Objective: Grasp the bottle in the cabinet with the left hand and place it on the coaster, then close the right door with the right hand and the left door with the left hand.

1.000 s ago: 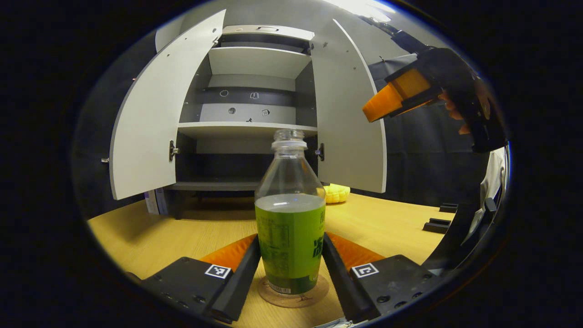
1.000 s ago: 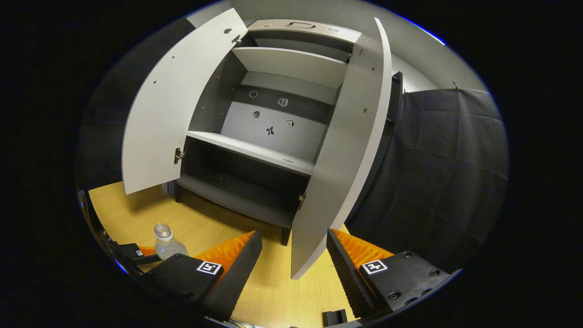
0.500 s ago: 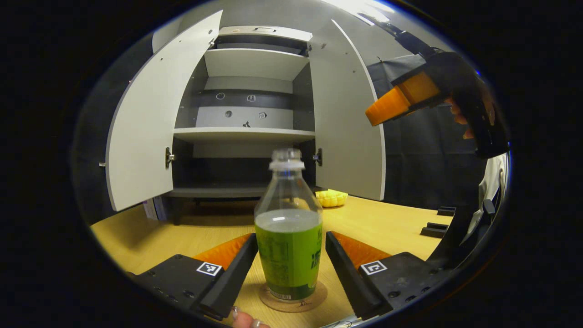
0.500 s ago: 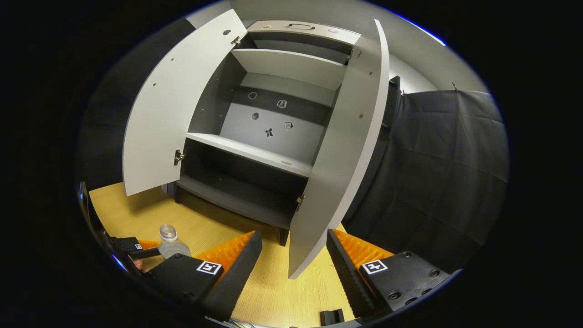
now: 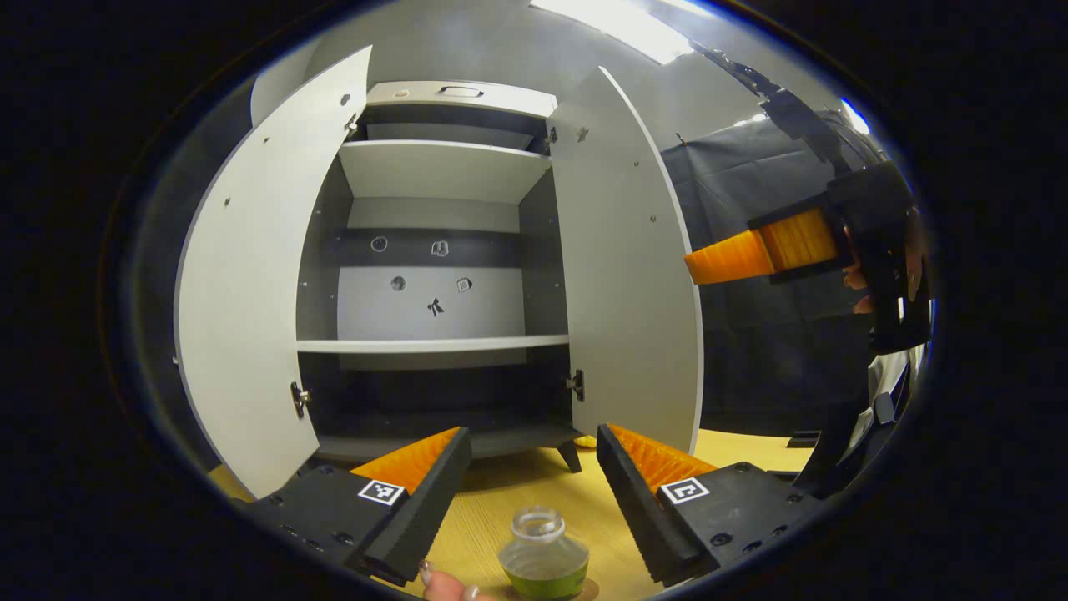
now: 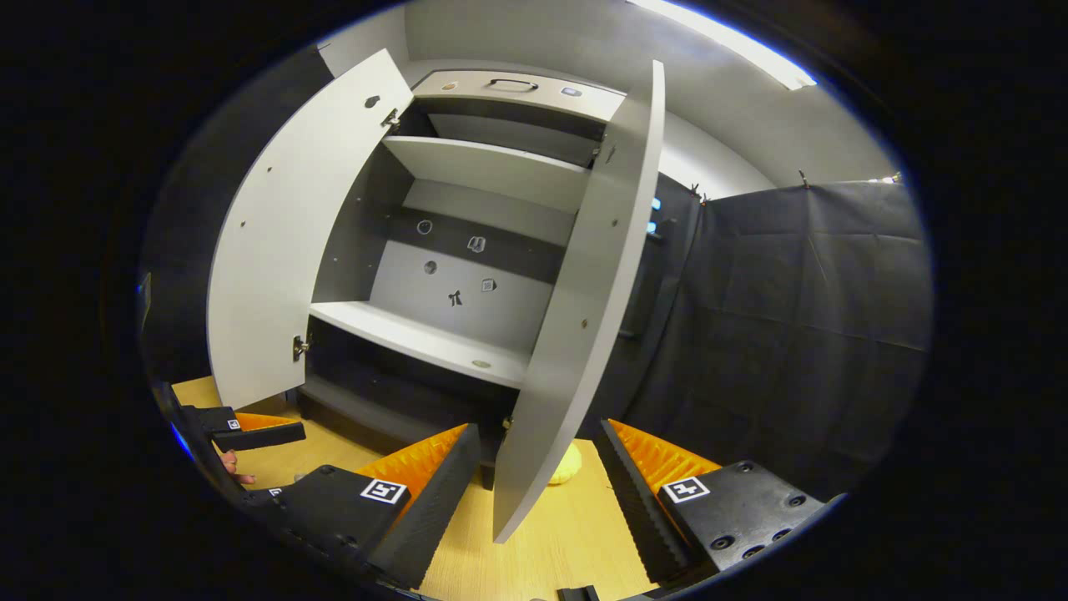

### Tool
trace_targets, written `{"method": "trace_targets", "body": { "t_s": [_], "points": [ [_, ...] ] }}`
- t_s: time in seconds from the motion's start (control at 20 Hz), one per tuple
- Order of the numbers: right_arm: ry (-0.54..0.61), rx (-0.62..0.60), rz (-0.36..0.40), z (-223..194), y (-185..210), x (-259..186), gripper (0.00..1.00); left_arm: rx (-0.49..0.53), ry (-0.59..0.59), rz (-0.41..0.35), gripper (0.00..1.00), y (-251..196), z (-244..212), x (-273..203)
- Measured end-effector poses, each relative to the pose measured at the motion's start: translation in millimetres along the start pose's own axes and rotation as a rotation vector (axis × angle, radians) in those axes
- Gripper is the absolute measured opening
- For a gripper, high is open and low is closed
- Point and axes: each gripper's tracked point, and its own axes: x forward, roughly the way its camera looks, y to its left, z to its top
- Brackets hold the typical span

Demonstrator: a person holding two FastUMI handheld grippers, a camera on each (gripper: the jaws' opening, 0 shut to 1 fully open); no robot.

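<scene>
The bottle (image 5: 543, 555) stands on the wooden table (image 6: 551, 534) in front of the cabinet (image 5: 434, 250), out of its shelves; only a sliver of brown under its base hints at the coaster, so I take it as placed but can't be sure. Both doors are open, so closing is what's left. The left gripper (image 5: 534, 492) hangs above the bottle, fingers spread and holding nothing. The right gripper (image 6: 538, 488) is raised beside the right door (image 6: 584, 317), its fingers spread either side of the door's lower edge without touching it. The left door (image 5: 250, 292) is swung wide.
</scene>
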Motion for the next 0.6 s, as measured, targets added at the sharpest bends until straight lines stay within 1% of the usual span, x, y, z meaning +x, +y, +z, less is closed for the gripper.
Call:
{"method": "trace_targets", "body": {
  "t_s": [0.2, 0.3, 0.4, 0.5, 0.55, 0.6],
  "points": [
    [-0.014, 0.064, -0.119, 31.3, -43.7, 1.8, 0.95, -0.013, -0.038, -0.088, 0.95, 6.7, 77.5, 3.4],
    [-0.007, 0.080, -0.183, 39.4, -65.9, 0.9, 0.95, -0.028, -0.055, -0.122, 0.94, 18.8, 114.4, -1.2],
    [-0.002, 0.117, -0.230, 45.9, -84.5, -0.8, 0.95, -0.045, -0.061, -0.166, 0.95, 28.4, 142.9, -10.7],
    [-0.035, 0.160, -0.248, 57.0, -98.2, 3.8, 0.96, -0.035, -0.059, -0.174, 0.94, 46.7, 163.2, -21.2],
    [-0.045, 0.177, -0.234, 60.1, -99.0, 8.4, 0.95, -0.026, -0.046, -0.164, 0.95, 57.3, 169.8, -25.5],
    [-0.039, 0.190, -0.199, 61.1, -95.8, 15.8, 0.95, -0.022, -0.036, -0.152, 0.94, 67.1, 174.0, -29.6]
  ]
}}
